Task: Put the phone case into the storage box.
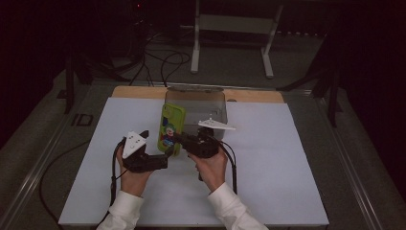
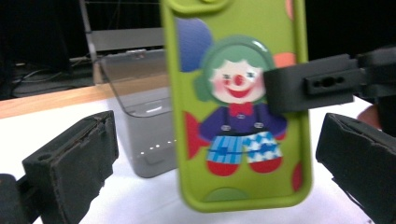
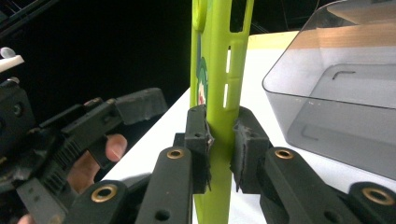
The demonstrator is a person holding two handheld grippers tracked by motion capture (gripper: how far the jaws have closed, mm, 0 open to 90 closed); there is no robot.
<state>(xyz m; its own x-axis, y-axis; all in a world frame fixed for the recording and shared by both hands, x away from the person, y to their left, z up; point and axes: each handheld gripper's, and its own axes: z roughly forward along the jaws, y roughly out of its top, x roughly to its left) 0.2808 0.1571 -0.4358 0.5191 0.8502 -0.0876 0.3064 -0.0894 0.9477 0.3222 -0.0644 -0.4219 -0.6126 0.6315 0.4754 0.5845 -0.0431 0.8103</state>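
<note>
We have the green phone case point(image 1: 172, 128) upright just in front of the clear grey bin point(image 1: 195, 109), near the worktop's point(image 1: 268, 191) far edge, clamped on its edge by our right hand-held gripper point(image 3: 220, 140). Our left hand-held gripper point(image 2: 219, 163) stands wide open, touching nothing. To bin it cleanly, we should probably keep the right grip firm, lift over the rim, and draw the left away.

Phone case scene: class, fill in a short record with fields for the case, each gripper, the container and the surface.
case: green phone case with a clown picture, held upright
right gripper: shut on the case's edge
left gripper: open, fingers apart on either side of the case, not touching it
container: clear grey box, behind the case
surface: white sheet on the table
</note>
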